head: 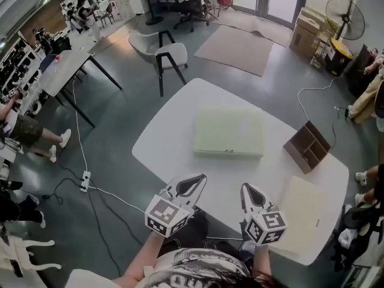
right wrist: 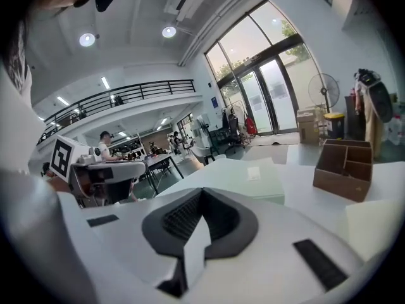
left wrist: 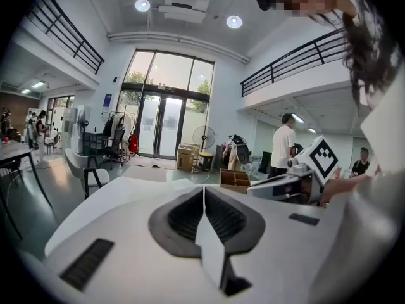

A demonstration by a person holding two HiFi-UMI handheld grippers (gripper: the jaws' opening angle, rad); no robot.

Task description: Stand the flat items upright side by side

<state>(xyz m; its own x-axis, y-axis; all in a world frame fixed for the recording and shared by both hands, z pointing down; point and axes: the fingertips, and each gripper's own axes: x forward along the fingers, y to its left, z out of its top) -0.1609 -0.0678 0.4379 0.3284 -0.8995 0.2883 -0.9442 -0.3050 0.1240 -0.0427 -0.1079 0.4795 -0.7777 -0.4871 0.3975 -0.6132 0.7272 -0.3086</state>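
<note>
Holding left claw [head: 191,186] and right claw [head: 253,197] pressed together, empty, by rounded white bench [head: 174,131] bearing flat pale-green box [head: 228,132], brown cardboard organizer [head: 307,146].

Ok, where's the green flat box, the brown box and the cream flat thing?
green flat box [head: 228,132], head view, middle of its top
brown box [head: 307,147], head view, its open inside
cream flat thing [head: 303,212], head view, middle of its top

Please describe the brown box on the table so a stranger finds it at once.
On the white table, look right of the pale green flat case in the middle. The brown box stands there near the edge. It alone is dark with open compartments; the case and the cream slab are pale and flat.
</note>
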